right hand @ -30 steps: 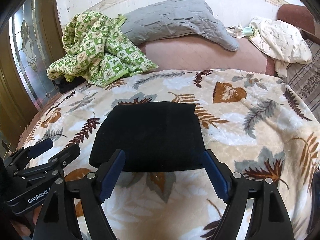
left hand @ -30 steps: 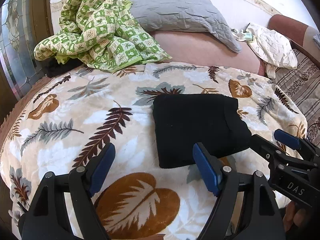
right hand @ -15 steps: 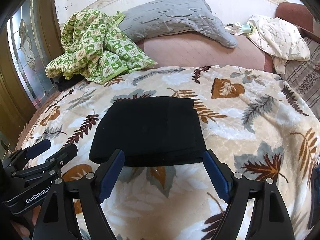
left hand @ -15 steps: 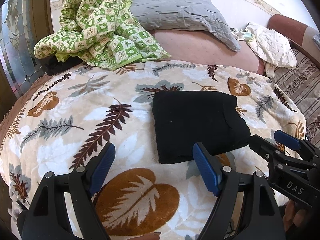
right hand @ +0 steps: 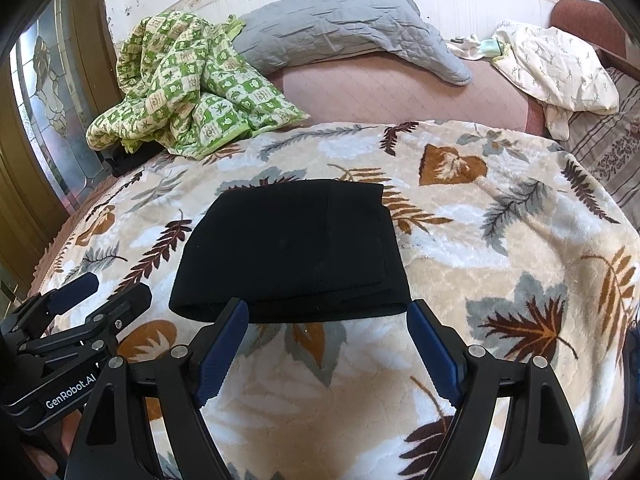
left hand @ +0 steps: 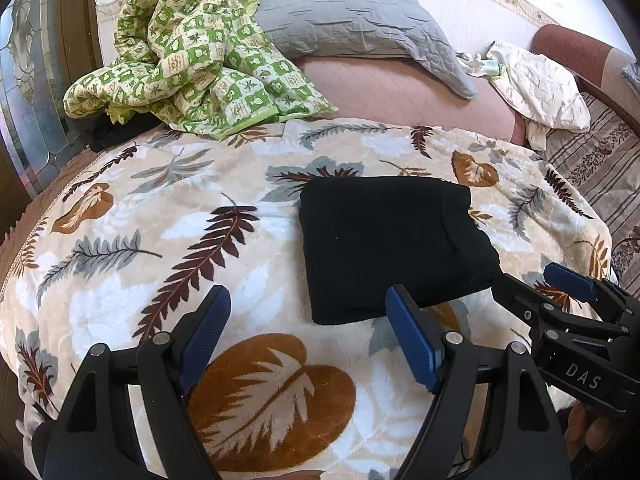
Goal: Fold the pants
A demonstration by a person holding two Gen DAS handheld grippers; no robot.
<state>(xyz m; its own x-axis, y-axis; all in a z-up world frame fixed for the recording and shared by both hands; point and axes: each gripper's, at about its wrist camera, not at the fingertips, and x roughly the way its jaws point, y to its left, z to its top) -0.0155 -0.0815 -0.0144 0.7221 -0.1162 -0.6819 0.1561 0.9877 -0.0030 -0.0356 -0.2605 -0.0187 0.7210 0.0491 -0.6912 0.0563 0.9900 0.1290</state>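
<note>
The black pants lie folded into a compact rectangle on the leaf-print blanket; they also show in the right wrist view. My left gripper is open and empty, held just short of the pants' near left corner. My right gripper is open and empty, held just short of the pants' near edge. The right gripper shows at the right in the left wrist view, and the left gripper shows at the left in the right wrist view. Neither touches the pants.
A crumpled green checked quilt lies at the back left, a grey pillow behind it, a white cloth at the back right. A glass door stands to the left. The blanket edge drops off at the right.
Both grippers have drawn back slightly from the folded pants and stay open. The pants have not moved.
</note>
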